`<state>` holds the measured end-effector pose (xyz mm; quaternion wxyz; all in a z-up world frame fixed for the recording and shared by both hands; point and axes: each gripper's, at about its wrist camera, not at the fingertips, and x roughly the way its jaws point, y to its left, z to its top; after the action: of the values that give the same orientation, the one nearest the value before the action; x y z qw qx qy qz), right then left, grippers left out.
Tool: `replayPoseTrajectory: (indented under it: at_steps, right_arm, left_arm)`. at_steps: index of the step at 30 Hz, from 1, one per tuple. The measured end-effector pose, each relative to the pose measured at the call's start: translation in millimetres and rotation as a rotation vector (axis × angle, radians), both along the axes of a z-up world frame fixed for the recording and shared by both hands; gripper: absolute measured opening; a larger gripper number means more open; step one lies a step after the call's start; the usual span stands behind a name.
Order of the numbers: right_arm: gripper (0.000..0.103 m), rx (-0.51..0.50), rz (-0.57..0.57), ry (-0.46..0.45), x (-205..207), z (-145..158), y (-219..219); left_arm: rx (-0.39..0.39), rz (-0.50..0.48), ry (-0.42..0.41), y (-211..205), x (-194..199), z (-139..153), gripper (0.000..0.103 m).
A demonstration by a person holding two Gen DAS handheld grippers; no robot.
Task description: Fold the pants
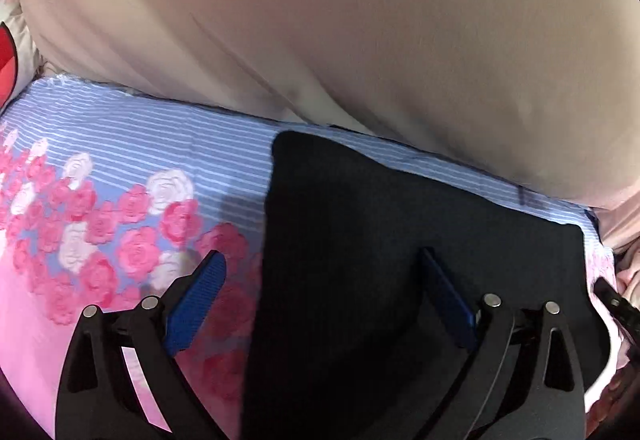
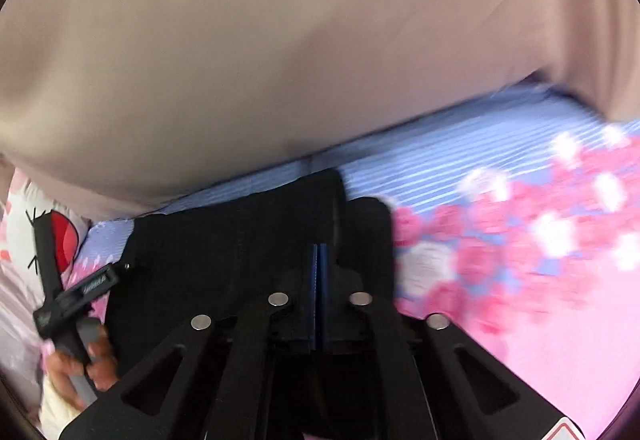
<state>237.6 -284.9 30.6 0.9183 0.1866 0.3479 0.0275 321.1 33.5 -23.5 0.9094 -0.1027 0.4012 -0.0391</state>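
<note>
One pair of black pants (image 1: 400, 240), folded to a flat dark block, lying directly under and ahead of the left gripper (image 1: 320, 258). Near edge of the block cut off by the lower border of the left wrist view. Left gripper spread wide, nothing pinched: two blue pads (image 1: 198, 300), the one on the left of the picture above the bedsheet (image 1: 120, 159), the other above the black cloth. Contact with the cloth not possible to judge.

In the right wrist view, the same pants just in front of the right gripper (image 2: 320, 252), with one raised fold (image 2: 332, 199) beyond the fingertips. Right gripper pressed together, only a thin line between the two blue pads. Cloth caught between them or not: cannot tell, black on black and blurred.

One hand (image 2: 80, 368) at the lower left of the right gripper, around the handle of the left gripper, partly cut off by the lens border.

One bedsheet under everything: blue and white stripes far from the grippers, many pink and white roses, plain pink nearer. Roses too blurred on the right side for counting.

One big beige padded surface (image 1: 360, 19) behind the bed, filling the upper half of both views. One pillow (image 2: 20, 232) with a red circle, mostly hidden at the edge.
</note>
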Motion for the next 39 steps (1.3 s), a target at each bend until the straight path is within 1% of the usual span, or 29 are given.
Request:
replayPoseTrajectory:
  at_steps: [1,3,6,7,8,9,10,12,13,14,15,18,19,20,22,23,24,25,26,27,29,31,32,34,35,36,37,38,39]
  right_arm:
    - [0.009,-0.031,-0.009,-0.006,-13.4,4.6,-4.4]
    - [0.010,-0.135,0.004,0.019,-42.5,8.1,-5.1]
    - [0.012,-0.232,0.039,0.082,-81.6,-8.1,-0.1]
    - [0.021,-0.255,0.051,0.099,-89.2,-15.7,5.9]
    - [0.039,-0.262,0.062,0.102,-91.3,-20.2,8.9]
    - [0.046,-0.267,0.074,0.097,-89.2,-25.4,13.4]
    - [0.049,-0.273,0.080,0.084,-84.4,-29.8,20.8]
    - [0.049,-0.247,0.113,0.088,-67.1,-35.8,21.7]
    - [0.034,-0.226,0.133,0.100,-65.7,-40.5,21.6]
    - [0.011,-0.197,0.149,0.114,-56.3,-46.4,22.5]
    - [0.009,-0.176,0.139,0.124,-53.2,-47.2,23.4]
    - [0.007,-0.078,0.095,0.118,-70.9,-22.2,10.5]
    - [0.002,-0.060,0.078,0.112,-80.8,-15.4,2.9]
    - [0.000,-0.061,0.045,0.130,-83.4,-19.6,-5.0]
    - [0.000,-0.165,-0.053,0.242,-76.4,-48.8,-15.8]
    - [0.000,-0.126,-0.066,0.193,-83.0,-49.3,-21.9]
    - [0.000,-0.091,-0.096,0.214,-85.5,-47.4,-27.9]
    - [0.000,-0.050,-0.111,0.202,-90.6,-39.6,-31.7]
    - [0.002,-0.032,-0.102,0.118,-99.5,-21.9,-28.6]
    - [0.002,-0.044,-0.071,0.068,-103.1,-6.6,-19.1]
    - [0.002,-0.023,0.040,0.023,-98.7,13.6,9.6]
    - [0.002,0.022,0.145,0.015,-84.6,18.2,35.6]
    - [0.002,0.007,0.186,0.019,-74.8,17.7,52.6]
    - [0.000,-0.091,0.197,0.020,-58.1,8.5,70.8]
    - [0.000,-0.161,0.155,0.067,-44.8,-9.9,70.0]
    - [0.000,-0.138,0.140,0.111,-36.4,-27.9,62.8]
    - [0.000,-0.014,0.140,0.081,-36.7,-39.7,45.5]
    - [0.000,0.052,0.138,0.098,-37.6,-39.8,38.5]
    - [0.000,0.075,0.132,0.116,-40.0,-34.0,37.3]
  left_arm:
    - [0.009,0.003,-0.017,3.5,-8.9,6.2,0.093]
    - [0.042,-0.024,-0.063,9.9,-35.4,22.3,0.093]
    - [0.079,-0.051,-0.084,12.8,-68.9,35.1,0.093]
    - [0.080,-0.059,-0.083,10.2,-78.3,36.4,0.093]
    - [0.080,-0.068,-0.078,4.5,-81.9,36.4,0.093]
    - [0.077,-0.078,-0.069,0.9,-84.8,37.1,0.093]
    - [0.069,-0.094,-0.059,-4.2,-88.6,36.9,0.093]
    - [0.071,-0.122,-0.048,-15.6,-91.3,38.3,0.093]
    - [0.078,-0.132,-0.049,-26.4,-91.8,36.0,0.093]
    - [0.091,-0.141,-0.053,-31.2,-94.6,37.6,0.093]
    - [0.117,-0.138,-0.057,-33.9,-100.8,38.9,0.093]
    - [0.159,-0.143,-0.067,-31.5,-111.9,36.7,0.093]
    - [0.168,-0.144,-0.063,-30.3,-113.3,34.7,0.094]
    - [0.177,-0.143,-0.051,-30.1,-115.0,31.1,0.094]
    - [0.159,-0.139,-0.009,-27.7,-106.5,16.0,0.094]
    - [0.151,-0.130,0.013,-26.0,-101.9,11.0,0.094]
    - [0.136,-0.118,0.031,-23.6,-98.6,6.5,0.094]
    - [0.107,-0.116,0.037,-20.9,-98.2,6.3,0.094]
    - [0.092,-0.117,0.040,-19.4,-97.4,7.2,0.094]
    - [0.088,-0.114,0.039,-19.1,-97.5,8.2,0.094]
    - [0.095,-0.109,0.028,-20.8,-96.3,9.7,0.094]
    - [0.127,-0.101,0.030,-24.4,-94.7,8.7,0.094]
    - [0.147,-0.098,0.032,-26.6,-94.6,7.5,0.094]
    - [0.171,-0.097,0.034,-28.2,-95.1,4.4,0.094]
    - [0.179,-0.096,0.035,-28.2,-95.3,3.0,0.094]
    - [0.184,-0.092,0.037,-27.3,-95.2,1.2,0.094]
    - [0.185,-0.087,0.042,-25.3,-95.4,-0.9,0.094]
    - [0.181,-0.088,0.044,-23.6,-95.2,-2.1,0.094]
    - [0.174,-0.087,0.045,-21.9,-94.7,-3.1,0.094]
